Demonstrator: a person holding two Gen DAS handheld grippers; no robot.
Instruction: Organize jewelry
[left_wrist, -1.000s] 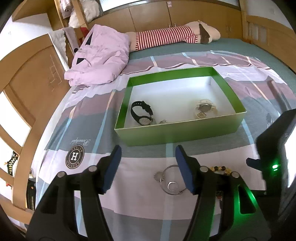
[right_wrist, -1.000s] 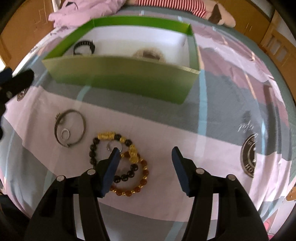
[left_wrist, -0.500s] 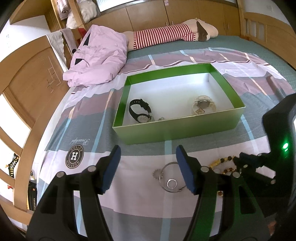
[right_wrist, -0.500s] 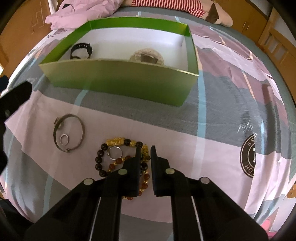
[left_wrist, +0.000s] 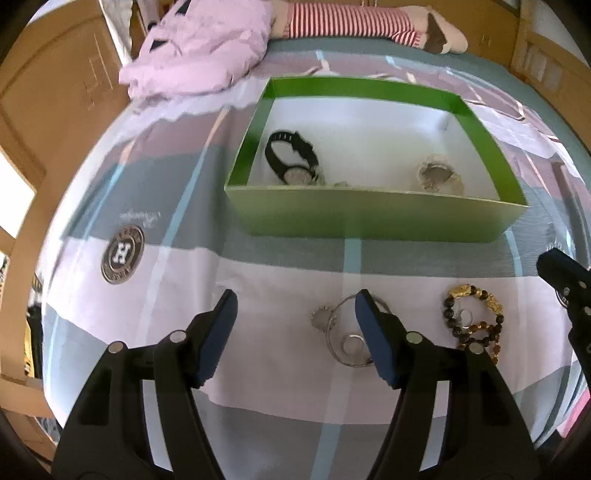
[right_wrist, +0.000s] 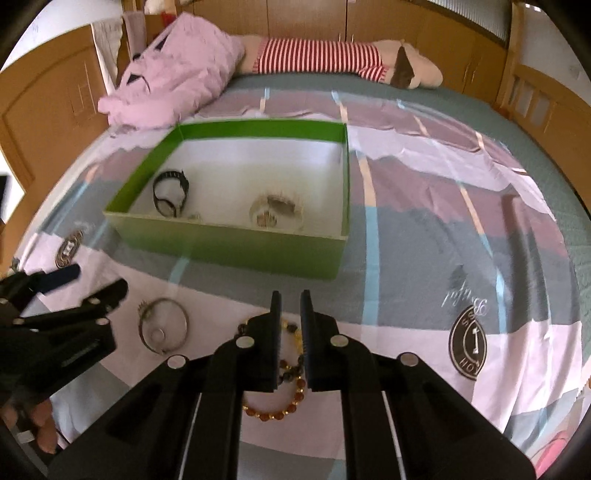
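I am seeing the box (left_wrist: 373, 218) sitting on the bed (left_wrist: 280, 288), with a watch (left_wrist: 291, 162) lying in its left part and a bracelet (left_wrist: 437, 175) in its right. Nearer to me, in front of the box, a bangle (left_wrist: 345, 332) is lying on the sheet with a ring (left_wrist: 352, 343) inside it. The beaded bracelets (left_wrist: 474, 321) are lying just to its right. Behind the box a jacket (right_wrist: 177, 85) and a stuffed toy (right_wrist: 343, 59) are lying across the bed.
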